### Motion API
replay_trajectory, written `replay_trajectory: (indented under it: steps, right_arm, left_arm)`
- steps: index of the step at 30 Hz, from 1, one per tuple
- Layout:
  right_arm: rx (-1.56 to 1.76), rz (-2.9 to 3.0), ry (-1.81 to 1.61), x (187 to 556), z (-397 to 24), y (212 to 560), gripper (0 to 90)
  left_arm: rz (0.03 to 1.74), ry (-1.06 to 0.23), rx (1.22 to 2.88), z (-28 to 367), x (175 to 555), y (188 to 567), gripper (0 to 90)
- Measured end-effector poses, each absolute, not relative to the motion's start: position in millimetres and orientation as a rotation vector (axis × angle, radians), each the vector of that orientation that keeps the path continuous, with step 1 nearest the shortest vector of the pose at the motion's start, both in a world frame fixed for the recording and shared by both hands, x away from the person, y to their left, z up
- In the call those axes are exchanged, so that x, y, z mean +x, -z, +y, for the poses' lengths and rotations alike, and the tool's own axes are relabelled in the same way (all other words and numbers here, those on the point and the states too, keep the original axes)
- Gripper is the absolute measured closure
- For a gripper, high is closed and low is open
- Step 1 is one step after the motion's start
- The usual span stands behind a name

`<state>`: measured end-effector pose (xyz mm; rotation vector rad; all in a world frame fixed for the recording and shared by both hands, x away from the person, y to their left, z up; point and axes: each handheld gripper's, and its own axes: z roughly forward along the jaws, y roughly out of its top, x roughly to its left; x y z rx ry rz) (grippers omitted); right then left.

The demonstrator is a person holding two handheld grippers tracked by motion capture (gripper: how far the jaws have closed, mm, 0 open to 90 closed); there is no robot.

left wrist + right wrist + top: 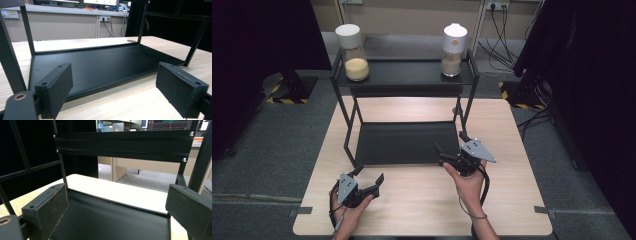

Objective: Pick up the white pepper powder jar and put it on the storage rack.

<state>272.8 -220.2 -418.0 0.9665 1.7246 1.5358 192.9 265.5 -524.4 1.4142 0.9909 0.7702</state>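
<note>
Both claws hanging released and empty: left claw (368, 178) low over the counter (422, 210), right claw (452, 147) at the rack's (404, 90) lower shelf (100, 65). Two jars sitting above and beyond: yellow-filled jar (352, 52) left, brown-filled jar (453, 50) right, nearer the right claw.

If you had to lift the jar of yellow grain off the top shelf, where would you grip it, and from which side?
I would grip the jar of yellow grain around its narrower neck just below the white lid, coming level from the front. It stands upright near the top shelf's left end, and the glass widens downward, so open jaws probably fit the neck better. The left gripper is on that side.
</note>
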Motion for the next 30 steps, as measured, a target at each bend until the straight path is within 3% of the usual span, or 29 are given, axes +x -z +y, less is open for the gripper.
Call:
replay_trajectory:
  steps: [30]
  right_arm:
    - [1.035,1.826,-1.477,260.2,-227.1,457.6,4.1]
  left_arm:
    - [0.988,-0.775,1.416,265.3,192.4,524.6,13.4]
